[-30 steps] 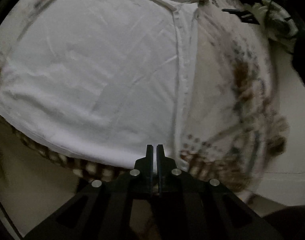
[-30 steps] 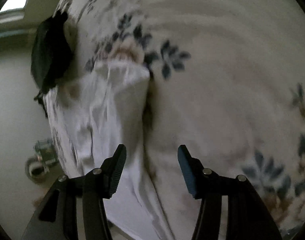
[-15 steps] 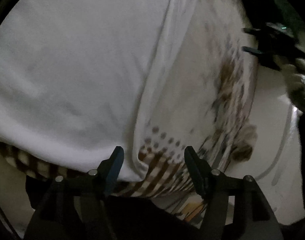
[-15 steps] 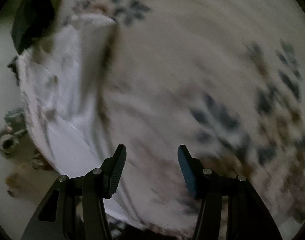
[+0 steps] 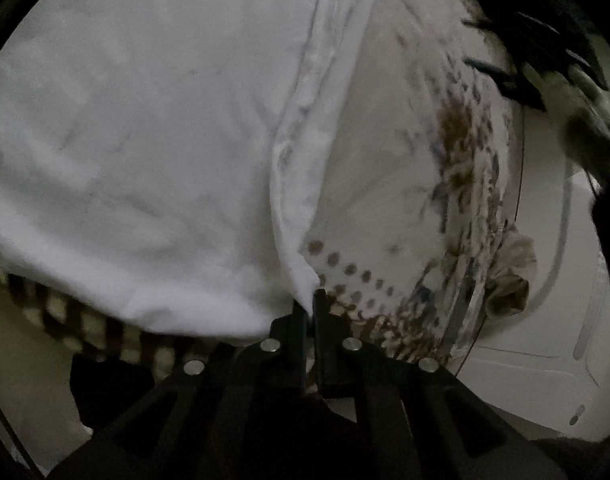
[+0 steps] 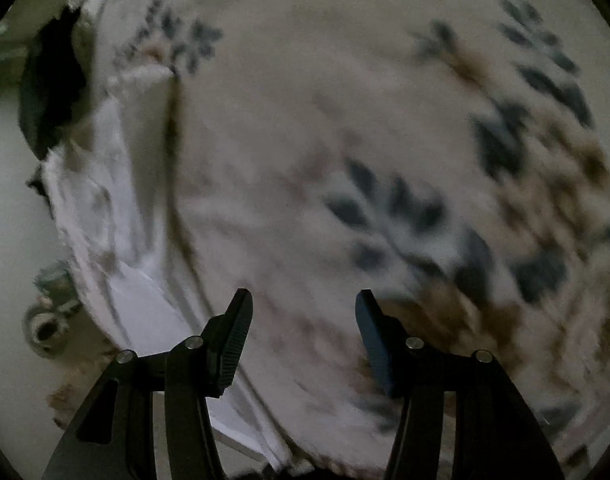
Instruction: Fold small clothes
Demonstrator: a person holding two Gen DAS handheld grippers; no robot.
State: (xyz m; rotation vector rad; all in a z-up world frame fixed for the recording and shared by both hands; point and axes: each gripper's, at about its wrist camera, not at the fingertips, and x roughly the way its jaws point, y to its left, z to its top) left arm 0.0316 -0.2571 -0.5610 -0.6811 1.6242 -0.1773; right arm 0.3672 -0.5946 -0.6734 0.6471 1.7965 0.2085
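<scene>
Left tongs (image 5: 309, 304) steeply down, pinching shirt (image 5: 145, 140) corner.

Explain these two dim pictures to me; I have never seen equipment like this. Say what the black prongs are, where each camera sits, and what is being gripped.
There is no robot here. A person carries a two-fingered claw in each hand, and a wide-angle camera on each claw looks forward along its fingers.

In the left-hand view, the left claw is shut, pinching the bottom corner of a white garment. The garment lies on a patterned cloth covering the surface.

In the right-hand view, the right claw stands open above the same patterned cloth, holding nothing. The white garment lies off to its left.
</scene>
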